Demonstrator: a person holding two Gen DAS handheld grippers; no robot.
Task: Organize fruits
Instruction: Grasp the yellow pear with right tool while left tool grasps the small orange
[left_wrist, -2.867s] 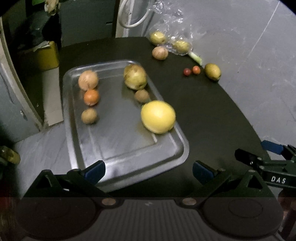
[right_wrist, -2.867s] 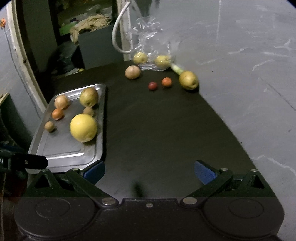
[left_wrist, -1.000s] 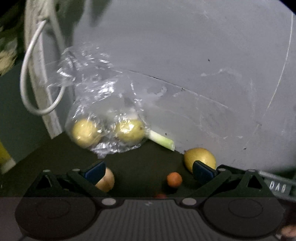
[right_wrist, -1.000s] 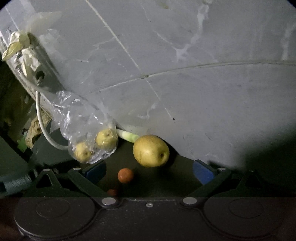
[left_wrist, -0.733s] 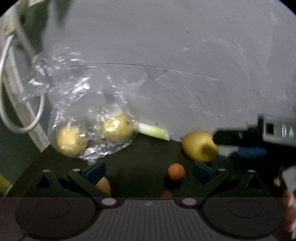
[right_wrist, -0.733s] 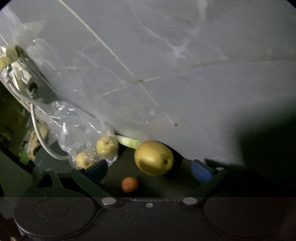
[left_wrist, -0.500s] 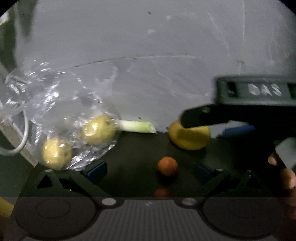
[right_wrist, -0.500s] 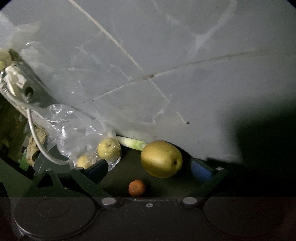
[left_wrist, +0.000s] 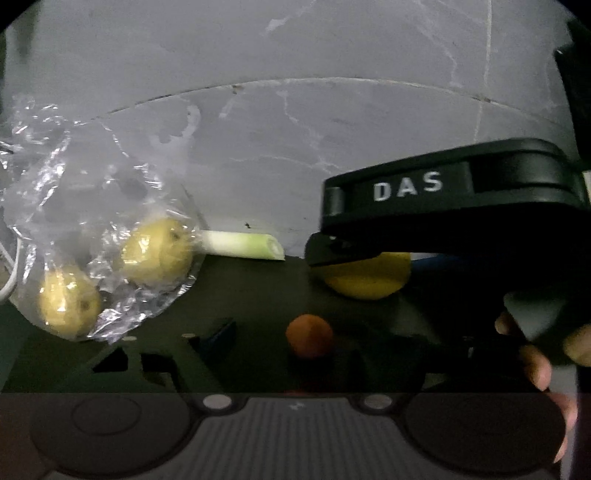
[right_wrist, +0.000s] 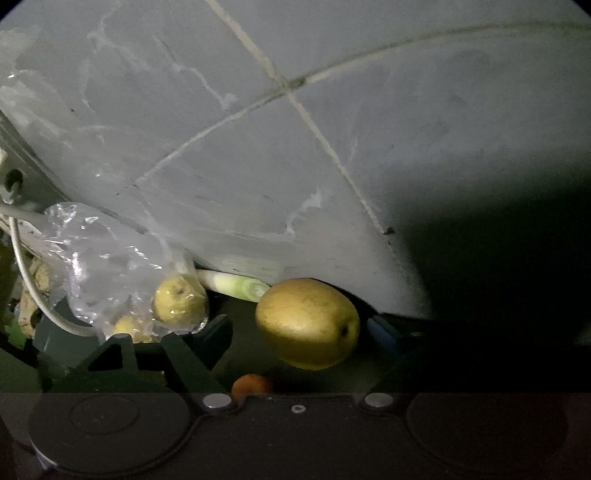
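Dark table (left_wrist: 251, 291): bagged pears (left_wrist: 155, 251), leek (left_wrist: 240, 244), pear (right_wrist: 306, 323), tomato (left_wrist: 309, 335).

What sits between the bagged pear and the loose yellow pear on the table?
A cut green stalk lies between the bagged pear and the loose pear; both wrist views show it.

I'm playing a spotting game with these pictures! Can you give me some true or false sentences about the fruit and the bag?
1. Two yellow fruits sit inside the clear plastic bag. True.
2. The small orange fruit is inside the bag. False: it lies loose on the dark table.
3. The right hand-held gripper has a big yellow pear between its fingers. True.
4. The green stalk is red. False: it is pale green and white.
5. The pear is peeled. False: its skin is on.
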